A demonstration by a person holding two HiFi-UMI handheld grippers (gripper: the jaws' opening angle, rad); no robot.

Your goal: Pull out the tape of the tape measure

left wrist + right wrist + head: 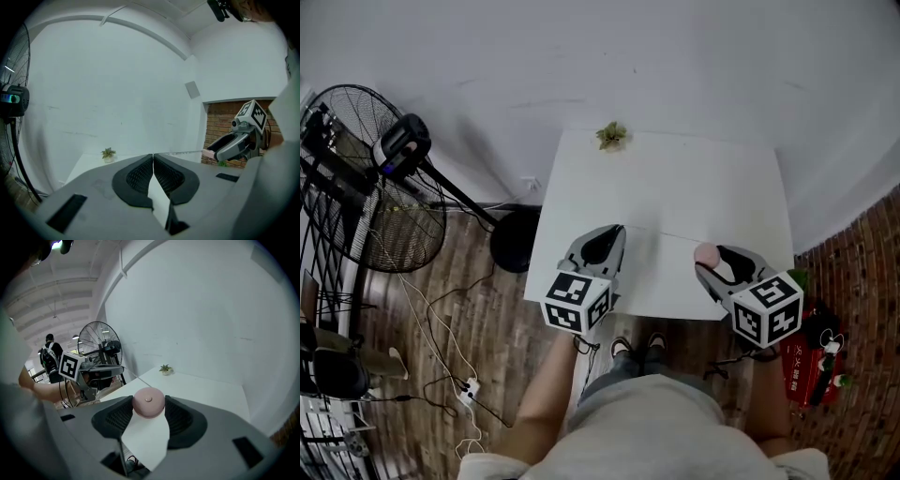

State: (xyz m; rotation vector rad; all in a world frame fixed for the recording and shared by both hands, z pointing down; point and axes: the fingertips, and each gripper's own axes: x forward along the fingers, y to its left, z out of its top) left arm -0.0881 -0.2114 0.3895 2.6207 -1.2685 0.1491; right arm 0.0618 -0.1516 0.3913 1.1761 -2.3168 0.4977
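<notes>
Two hand-held grippers above a white table [675, 178], head view and both gripper views.

The tape [180, 153] is drawn out in a straight, nearly level line. Its long axis runs from the tips of the left gripper [152, 157] across to the right gripper [148, 405], over the near part of the table. One end points into the left gripper's jaws and the other into the tape measure case [148, 399].

The left gripper's jaws are pressed together with no gap, pinching the free end of the tape at their tips. The right gripper's jaws clamp the case from both sides, near their tips.

The case is round and pale pink, with a small button at the centre of its upper face. The tape is a thin pale strip, seen almost edge-on, with fine marks that are too small to read.

Beyond both grippers, at the far edge of the table, a small pale pot [108, 159] holds a green plant [612, 135]. To the outer side of the left gripper a floor fan [366, 178] stands on the wooden floor [478, 309]
</notes>
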